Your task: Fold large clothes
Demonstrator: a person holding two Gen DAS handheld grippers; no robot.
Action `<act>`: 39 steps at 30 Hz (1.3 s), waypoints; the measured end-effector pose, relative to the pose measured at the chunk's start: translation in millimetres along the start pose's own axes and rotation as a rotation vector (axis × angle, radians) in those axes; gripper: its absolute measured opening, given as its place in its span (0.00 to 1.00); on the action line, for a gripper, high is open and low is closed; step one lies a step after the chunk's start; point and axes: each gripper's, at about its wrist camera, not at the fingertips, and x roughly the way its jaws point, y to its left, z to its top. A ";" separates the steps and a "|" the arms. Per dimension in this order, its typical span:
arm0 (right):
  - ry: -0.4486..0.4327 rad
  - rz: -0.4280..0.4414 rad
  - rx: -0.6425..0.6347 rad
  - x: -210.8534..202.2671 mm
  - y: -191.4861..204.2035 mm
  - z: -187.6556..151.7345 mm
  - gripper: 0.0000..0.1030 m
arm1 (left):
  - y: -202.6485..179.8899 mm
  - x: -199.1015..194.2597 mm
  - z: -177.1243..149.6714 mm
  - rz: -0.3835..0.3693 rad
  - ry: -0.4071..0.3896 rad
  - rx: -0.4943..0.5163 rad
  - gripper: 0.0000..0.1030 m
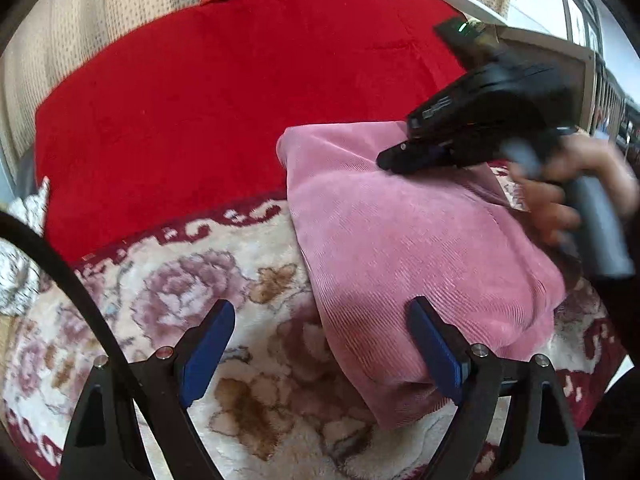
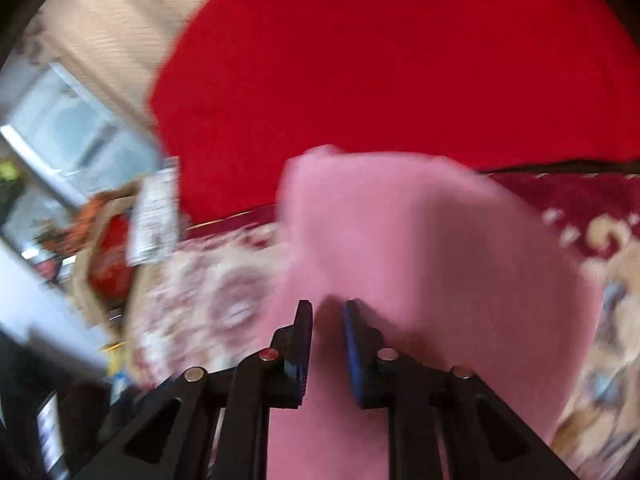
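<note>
right gripper (image 2: 326, 320) pinching pink garment (image 1: 400, 248), left gripper (image 1: 320, 344) wide, empty at 6 o'clock edge. risk: thin pinch slipping mid-swing, fold flopping open on rug (image 1: 248, 280).

Left of the pink garment (image 1: 420, 248), the flowered rug (image 1: 192, 304) is lying bare, leaving room to pass. Behind the garment the red blanket (image 1: 224, 112) is spreading flat. The right gripper (image 1: 384, 162) is crowding the garment's far right corner.

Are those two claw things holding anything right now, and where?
The right gripper pinches the pink garment near its edge; the left gripper is open, holding nothing.
</note>
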 end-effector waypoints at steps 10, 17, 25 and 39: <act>-0.192 -0.128 0.176 -34.2 -54.7 -4.3 0.19 | -1.5 -1.9 -0.8 0.007 -0.006 0.011 0.86; -0.221 -0.022 0.117 -92.6 -38.2 -64.8 0.19 | -4.3 -10.0 -0.4 0.051 -0.010 0.013 0.86; -0.088 -0.007 0.049 -74.2 -18.3 -119.9 0.18 | -7.7 -12.5 -2.3 0.067 -0.014 0.036 0.86; -0.058 -0.029 -0.031 -73.8 4.9 -142.8 0.20 | -10.3 -12.3 -1.4 0.084 -0.016 0.051 0.86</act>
